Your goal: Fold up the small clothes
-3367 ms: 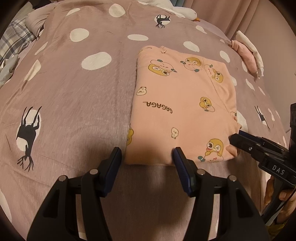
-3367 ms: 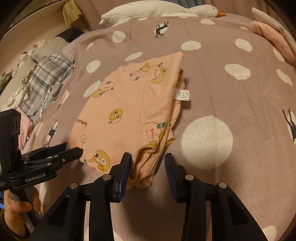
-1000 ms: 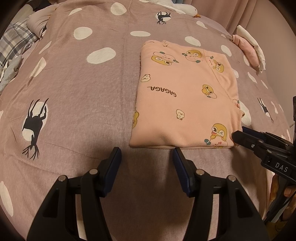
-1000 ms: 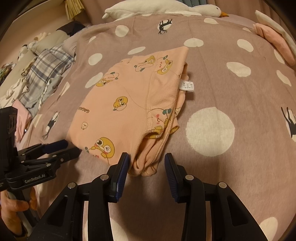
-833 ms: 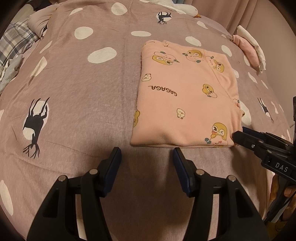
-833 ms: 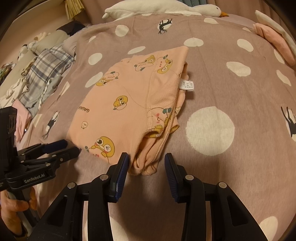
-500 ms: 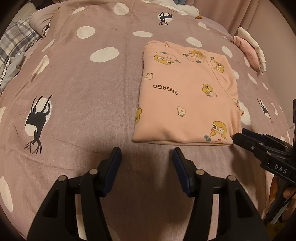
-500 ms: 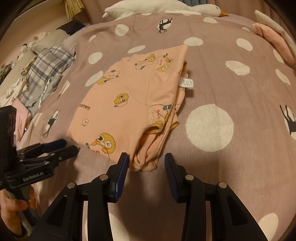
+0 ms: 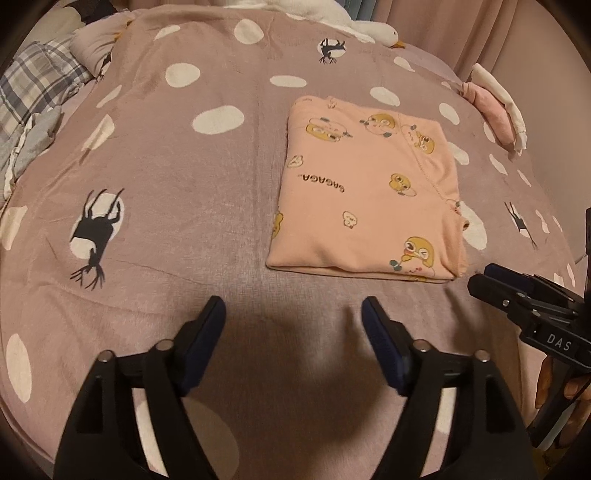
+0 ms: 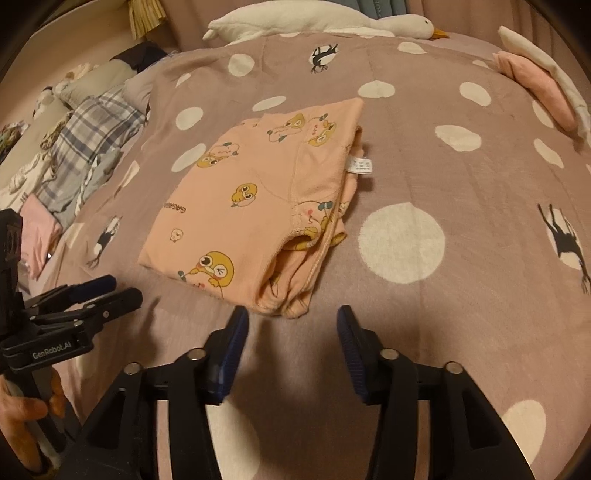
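Observation:
A peach garment with yellow cartoon prints point(image 9: 369, 192) lies folded into a flat rectangle on the mauve dotted bedspread point(image 9: 184, 206). It also shows in the right wrist view point(image 10: 258, 206), with a white label at its right edge. My left gripper point(image 9: 293, 314) is open and empty, a short way in front of the garment's near edge. My right gripper point(image 10: 291, 321) is open and empty, just short of the garment's near corner. Each gripper shows in the other's view: the right one point(image 9: 484, 278) and the left one point(image 10: 122, 290).
A plaid cloth pile point(image 10: 88, 147) lies at the left edge of the bed. A folded pink and white item point(image 10: 535, 77) sits at the far right. A white goose plush point(image 10: 325, 18) lies along the far edge.
Both grippers have drawn back from the folded garment, which now lies farther ahead. The garment has not changed shape.

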A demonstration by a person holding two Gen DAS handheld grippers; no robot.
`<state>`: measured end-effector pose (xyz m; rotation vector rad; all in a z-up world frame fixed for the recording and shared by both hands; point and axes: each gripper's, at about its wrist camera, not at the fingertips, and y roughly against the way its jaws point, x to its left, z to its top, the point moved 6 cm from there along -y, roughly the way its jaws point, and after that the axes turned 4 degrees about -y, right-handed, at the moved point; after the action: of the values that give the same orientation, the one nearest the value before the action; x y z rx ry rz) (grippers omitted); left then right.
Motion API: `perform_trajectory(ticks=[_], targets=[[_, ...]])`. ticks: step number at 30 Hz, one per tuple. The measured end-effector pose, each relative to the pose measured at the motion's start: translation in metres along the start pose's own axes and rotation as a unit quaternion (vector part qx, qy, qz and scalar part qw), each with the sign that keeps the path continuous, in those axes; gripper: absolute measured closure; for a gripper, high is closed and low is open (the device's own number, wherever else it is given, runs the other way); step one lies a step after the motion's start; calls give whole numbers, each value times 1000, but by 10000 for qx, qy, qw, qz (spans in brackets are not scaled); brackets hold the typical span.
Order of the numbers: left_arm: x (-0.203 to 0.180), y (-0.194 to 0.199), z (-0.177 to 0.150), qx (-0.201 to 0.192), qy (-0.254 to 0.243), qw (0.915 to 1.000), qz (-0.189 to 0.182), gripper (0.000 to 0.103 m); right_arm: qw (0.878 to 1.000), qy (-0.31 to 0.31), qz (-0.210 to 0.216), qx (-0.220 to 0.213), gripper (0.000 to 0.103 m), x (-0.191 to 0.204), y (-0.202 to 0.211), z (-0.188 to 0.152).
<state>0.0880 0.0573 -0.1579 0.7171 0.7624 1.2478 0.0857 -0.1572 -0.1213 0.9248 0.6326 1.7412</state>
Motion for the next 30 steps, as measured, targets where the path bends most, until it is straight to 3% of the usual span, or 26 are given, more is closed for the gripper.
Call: perform_trajectory(ticks=[4,9,11,13,18,25,28,30], targets=[[-3,13,3,-148,12,9999,35,13,9999,-73,-12,-113,39,-3,11,0],[-5,29,5,-328,46,9994,130,10,9996,-77,-58,-268,26,-1,23,1],[-4,33,4,-362,60,9990,250,0,9993,-42,-84,-366,23,1,29,1],[-2,38,5,-435,65,9983,376,1,9989,26,-84,-467,20,5,36,3],[-4,51,5,-560,100,9971,514,1,9970,229,-90,-729,1,15,51,5],[-12,78,12,-793,132,9944,679,1,9945,372,-316,-926,1,21,66,8],[-16,84,14,-637,138,9944,828,0,9932,384,-389,-1025,1,23,76,11],[-21,87,13,-630,180,9959,616,0,9924,368,-405,-1106,1,24,82,13]])
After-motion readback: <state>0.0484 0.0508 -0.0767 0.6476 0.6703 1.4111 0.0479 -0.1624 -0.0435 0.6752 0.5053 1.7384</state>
